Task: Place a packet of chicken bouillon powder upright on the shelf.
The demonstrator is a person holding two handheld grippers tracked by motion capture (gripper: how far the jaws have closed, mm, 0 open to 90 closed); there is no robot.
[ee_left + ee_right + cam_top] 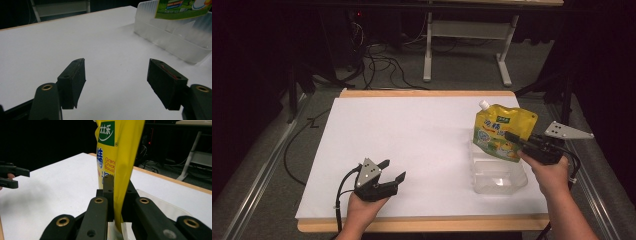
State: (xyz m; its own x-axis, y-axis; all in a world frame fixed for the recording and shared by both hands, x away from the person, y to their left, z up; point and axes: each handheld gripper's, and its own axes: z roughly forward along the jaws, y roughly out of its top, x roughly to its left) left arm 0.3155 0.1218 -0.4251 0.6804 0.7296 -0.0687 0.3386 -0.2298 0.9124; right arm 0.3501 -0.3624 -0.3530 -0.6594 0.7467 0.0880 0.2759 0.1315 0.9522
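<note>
A yellow spouted pouch (pixel 503 131) with a white cap hangs upright over a clear plastic tub (pixel 499 176) at the table's right side. My right gripper (pixel 518 138) is shut on the pouch's right edge; in the right gripper view the yellow pouch (pixel 117 157) rises between the closed jaws. My left gripper (pixel 392 170) rests low near the table's front left, open, with nothing between its fingers (pixel 72 80). In the left gripper view the tub (pixel 172 37) lies ahead to the right, with the pouch's bottom (pixel 182 8) above it.
White sheet (pixel 412 145) covers the wooden table. Beyond the far edge are cables on the floor and a white table frame (pixel 467 45). The left gripper (pixel 11 176) appears at the left edge of the right gripper view.
</note>
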